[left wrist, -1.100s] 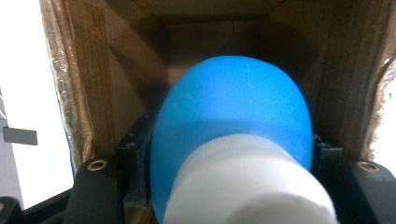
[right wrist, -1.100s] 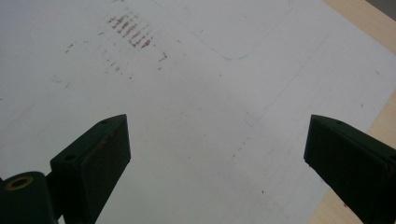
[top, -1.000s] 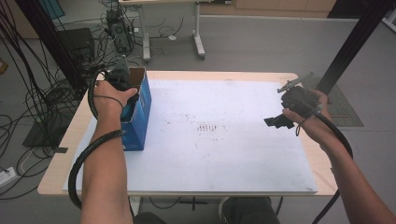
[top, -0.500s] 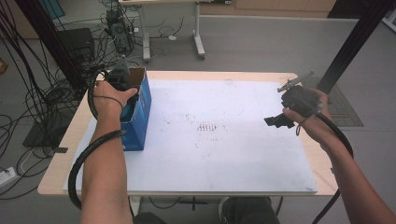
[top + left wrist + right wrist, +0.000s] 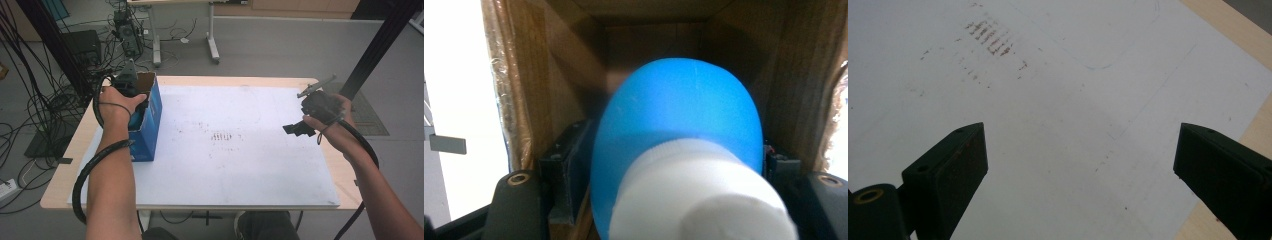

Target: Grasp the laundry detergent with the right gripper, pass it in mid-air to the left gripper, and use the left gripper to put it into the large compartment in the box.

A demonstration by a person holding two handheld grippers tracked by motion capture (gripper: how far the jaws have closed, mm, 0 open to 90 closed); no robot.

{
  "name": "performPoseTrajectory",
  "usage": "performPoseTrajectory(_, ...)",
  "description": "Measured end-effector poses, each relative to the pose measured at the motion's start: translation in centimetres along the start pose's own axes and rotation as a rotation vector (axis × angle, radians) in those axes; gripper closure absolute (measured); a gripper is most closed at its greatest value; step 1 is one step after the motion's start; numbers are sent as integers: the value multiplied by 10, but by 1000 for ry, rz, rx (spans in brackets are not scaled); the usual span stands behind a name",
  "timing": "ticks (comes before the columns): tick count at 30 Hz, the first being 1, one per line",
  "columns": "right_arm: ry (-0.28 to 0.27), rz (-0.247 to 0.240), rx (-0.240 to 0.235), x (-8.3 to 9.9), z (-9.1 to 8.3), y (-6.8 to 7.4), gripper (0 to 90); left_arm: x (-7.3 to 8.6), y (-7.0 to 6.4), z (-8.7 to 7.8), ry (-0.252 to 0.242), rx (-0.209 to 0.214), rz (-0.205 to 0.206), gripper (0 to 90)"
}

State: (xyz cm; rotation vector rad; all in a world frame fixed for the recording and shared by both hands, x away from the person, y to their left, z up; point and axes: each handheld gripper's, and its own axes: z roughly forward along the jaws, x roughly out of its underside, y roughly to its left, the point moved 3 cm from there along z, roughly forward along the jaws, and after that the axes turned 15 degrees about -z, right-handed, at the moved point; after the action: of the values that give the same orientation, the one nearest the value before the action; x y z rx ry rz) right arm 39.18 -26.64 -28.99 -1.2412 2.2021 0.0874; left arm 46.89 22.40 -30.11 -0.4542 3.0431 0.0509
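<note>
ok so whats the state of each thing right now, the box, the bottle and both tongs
blue box: upright at the table's left edge, top open
blue bottle: white cap toward the camera, inside the box, between the left tongs' jaws
left tongs: reaching into the box, shut on the bottle
right tongs: jaws wide open, empty, above the white sheet

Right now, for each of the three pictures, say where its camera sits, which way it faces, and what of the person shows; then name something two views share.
High view: above the near edge, facing forward and down on the white board; both forearms show.
Left gripper view: on the left gripper, looking into the blue box at a blue bottle; black jaws flank it.
Right gripper view: on the right gripper, facing down at the board; jaws apart.
Shared: the board's brown smudges.
</note>
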Motion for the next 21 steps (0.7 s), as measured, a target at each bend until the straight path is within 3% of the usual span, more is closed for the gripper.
performPoseTrajectory(21,-12,-20,7,-9,-5,2,72,7,-1,-32,-43,-37,23,269)
